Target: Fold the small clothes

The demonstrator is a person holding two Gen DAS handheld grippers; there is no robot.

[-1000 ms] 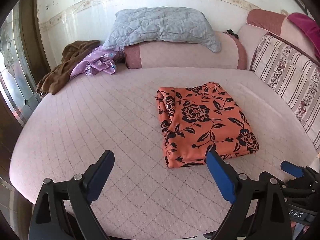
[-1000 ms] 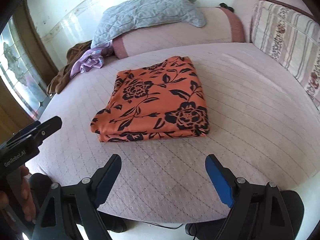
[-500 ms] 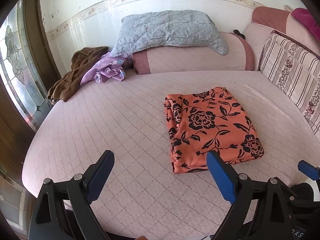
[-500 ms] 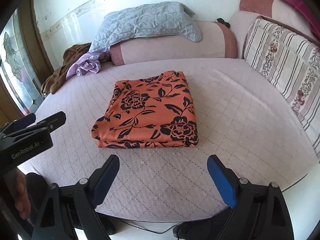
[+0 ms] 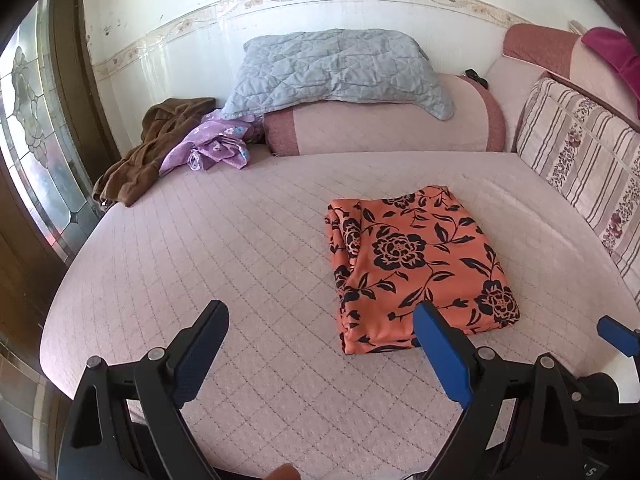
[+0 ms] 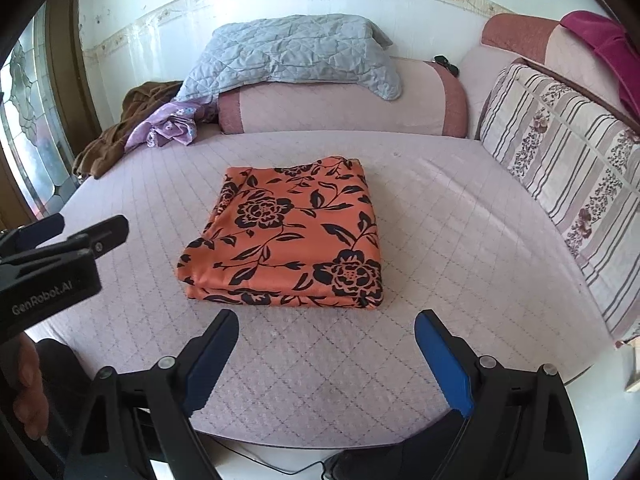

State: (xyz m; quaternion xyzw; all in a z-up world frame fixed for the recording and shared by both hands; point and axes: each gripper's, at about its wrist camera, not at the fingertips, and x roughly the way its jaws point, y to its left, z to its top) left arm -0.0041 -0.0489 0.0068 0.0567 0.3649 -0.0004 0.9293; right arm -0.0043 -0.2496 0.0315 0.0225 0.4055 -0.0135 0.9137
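Left tongs (image 5: 320, 344) and right tongs (image 6: 326, 346): both spread, nothing pinched, now drawn back and raised from the bed (image 6: 460, 240). Orange black-flowered fabric garment (image 6: 292, 240): folded into a flat rectangle, left lying mid-bed. Fold judged complete; brown and purple crumpled clothes (image 5: 176, 148) remain unfolded by the wall.

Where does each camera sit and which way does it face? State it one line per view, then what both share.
Left wrist: on the left gripper, open, angled down at the bed; the right gripper's blue tip shows at the right edge.
Right wrist: on the right gripper, open, aimed down at the folded orange floral garment; the other gripper and a hand show at the left.
Shared: garment, grey quilted pillow, brown and purple clothes pile, striped cushion.
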